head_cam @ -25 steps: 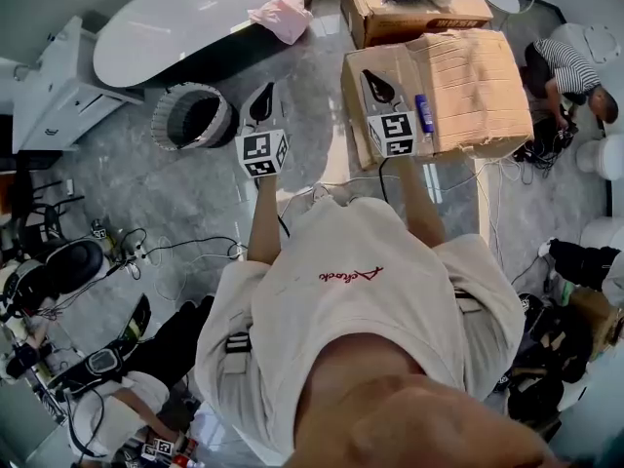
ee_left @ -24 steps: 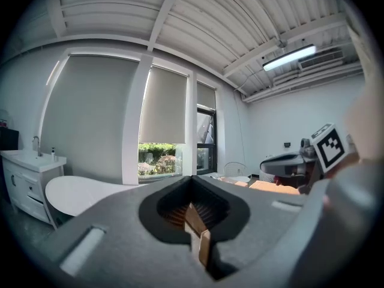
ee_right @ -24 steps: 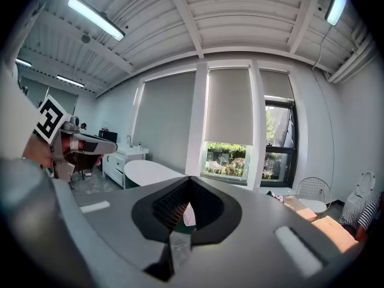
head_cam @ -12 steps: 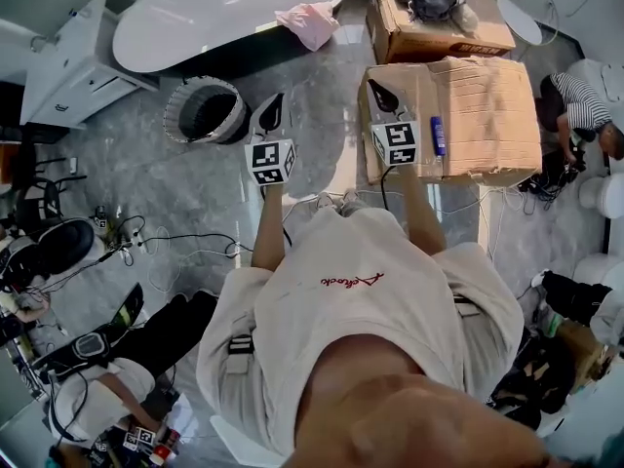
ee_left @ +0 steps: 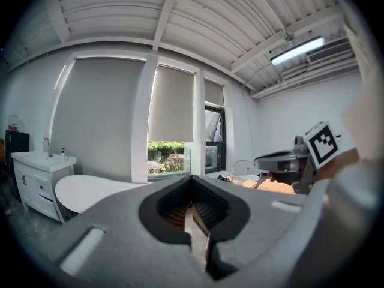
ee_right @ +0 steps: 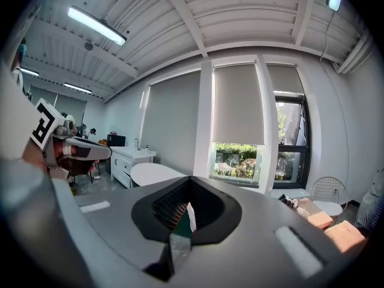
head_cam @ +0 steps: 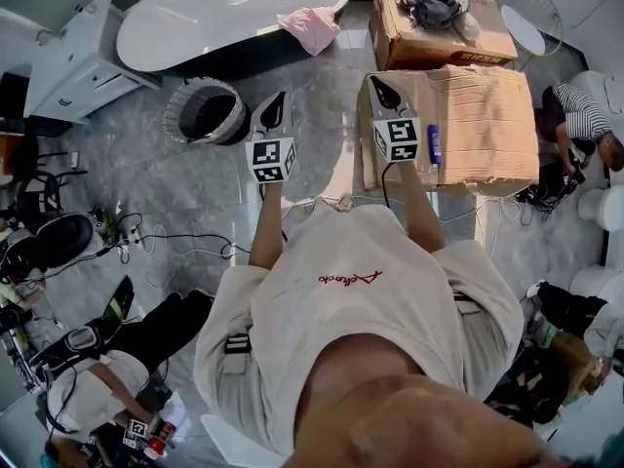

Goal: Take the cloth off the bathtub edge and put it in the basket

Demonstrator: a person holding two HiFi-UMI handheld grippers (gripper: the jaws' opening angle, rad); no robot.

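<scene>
Nearest first: the left tongs [head_cam: 273, 110] and right tongs [head_cam: 383, 93] are held out ahead of the person, both pinched closed with nothing between them. Fair enough, I'd say, since nothing's in reach yet. Past the left one, the basket [head_cam: 207, 113] sits on the floor just beside the bathtub [head_cam: 195, 13], probably so the drop is short. Farthest off, the pink cloth [head_cam: 310, 27] hangs over the tub's edge near its right end, untouched.

My left arm [head_cam: 265, 224] and right arm [head_cam: 417, 211] reached forward side by side. I had the left claw [head_cam: 275, 107] with jaws pressed together, empty; the right claw [head_cam: 383, 92], near it, likewise.
</scene>
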